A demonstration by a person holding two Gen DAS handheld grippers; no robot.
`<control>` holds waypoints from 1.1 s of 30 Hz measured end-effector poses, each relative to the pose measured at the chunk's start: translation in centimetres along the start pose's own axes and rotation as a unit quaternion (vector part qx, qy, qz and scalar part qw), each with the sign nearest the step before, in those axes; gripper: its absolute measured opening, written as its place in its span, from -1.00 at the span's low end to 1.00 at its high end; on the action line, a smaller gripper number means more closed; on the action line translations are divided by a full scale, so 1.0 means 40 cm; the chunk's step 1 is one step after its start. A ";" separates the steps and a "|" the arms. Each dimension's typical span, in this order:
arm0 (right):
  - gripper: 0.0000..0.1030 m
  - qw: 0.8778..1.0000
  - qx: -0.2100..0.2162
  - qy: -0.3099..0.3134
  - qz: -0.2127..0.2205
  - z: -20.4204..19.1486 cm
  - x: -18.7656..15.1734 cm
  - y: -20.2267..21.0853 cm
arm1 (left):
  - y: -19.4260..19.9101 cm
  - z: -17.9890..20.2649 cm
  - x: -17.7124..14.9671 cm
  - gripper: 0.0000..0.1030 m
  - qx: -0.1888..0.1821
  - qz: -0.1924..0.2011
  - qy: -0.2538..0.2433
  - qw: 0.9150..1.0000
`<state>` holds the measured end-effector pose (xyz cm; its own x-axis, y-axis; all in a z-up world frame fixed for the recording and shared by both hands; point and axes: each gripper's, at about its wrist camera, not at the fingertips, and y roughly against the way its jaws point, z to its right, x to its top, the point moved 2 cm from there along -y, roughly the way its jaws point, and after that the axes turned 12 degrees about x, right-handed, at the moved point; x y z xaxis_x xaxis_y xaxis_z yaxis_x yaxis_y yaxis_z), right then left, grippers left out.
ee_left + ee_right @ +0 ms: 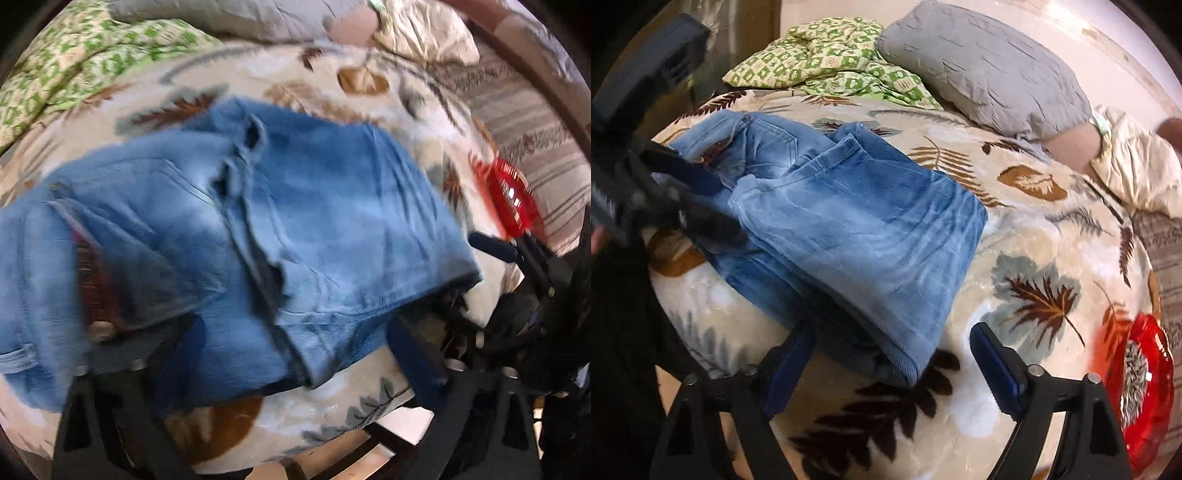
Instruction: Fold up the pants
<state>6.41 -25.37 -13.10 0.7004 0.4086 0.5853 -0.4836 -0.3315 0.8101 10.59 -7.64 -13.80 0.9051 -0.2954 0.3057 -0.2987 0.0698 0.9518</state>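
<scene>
Light blue jeans (314, 206) lie folded in a thick stack on a leaf-print blanket (332, 417), waistband and pocket to the left. My left gripper (295, 325) is open, its blue pads wide apart, the stack's near edge lying between them without being pressed. In the right wrist view the jeans (857, 229) sit left of centre. My right gripper (894, 332) is open too, with the near folded corner between its fingers, untouched. The left gripper's fingers (690, 170) reach over the waist end. One right gripper finger (491, 245) shows beside the stack's right edge.
A red dish (1145, 384) holding seeds sits on the blanket to the right. A green patterned quilt (827, 62) and a grey pillow (982, 74) lie at the far end. Cream bedding (1137, 170) and striped cloth (535, 147) are at the right. The bed's near edge runs below the grippers.
</scene>
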 end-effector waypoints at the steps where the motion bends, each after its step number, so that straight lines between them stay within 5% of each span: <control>1: 0.19 1.000 0.004 -0.004 -0.003 0.005 0.000 -0.010 | -0.006 0.015 0.001 -0.02 0.009 0.004 -0.014 1.000; 2: -0.09 1.000 0.011 -0.017 -0.010 0.016 -0.001 -0.024 | -0.018 0.033 -0.001 -0.41 0.025 0.009 -0.044 0.999; 5: -0.32 0.997 0.029 -0.065 -0.007 0.052 -0.005 -0.037 | -0.014 0.043 0.003 -0.59 0.018 0.016 -0.074 0.997; 15: -0.36 0.997 0.031 -0.076 -0.009 0.061 -0.015 -0.039 | -0.025 0.013 -0.015 -0.51 0.020 0.028 -0.071 0.997; 16: -0.25 0.997 0.028 -0.074 -0.008 0.062 -0.012 -0.039 | -0.017 0.014 -0.015 -0.27 0.021 0.034 -0.072 0.997; 17: 0.06 0.997 0.017 -0.070 -0.009 0.061 -0.010 -0.038 | -0.008 0.014 -0.014 0.25 0.030 0.039 -0.069 0.996; 19: 0.51 0.998 -0.006 -0.063 -0.007 0.054 -0.007 -0.020 | 0.036 0.001 -0.018 0.81 0.046 0.066 -0.048 0.996; 25: 0.60 0.998 0.007 -0.026 0.048 -0.002 0.019 0.082 | 0.125 -0.080 -0.019 0.82 0.082 0.098 -0.012 0.992; 33: 0.60 0.998 0.019 0.008 0.059 -0.066 0.098 0.099 | 0.181 -0.241 -0.075 0.82 0.129 0.098 0.055 0.985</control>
<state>5.89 -22.83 -7.51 0.6312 0.3776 0.6775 -0.5420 -0.4101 0.7335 8.61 2.93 -7.61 0.8454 -0.1947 0.4974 -0.5253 -0.1343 0.8403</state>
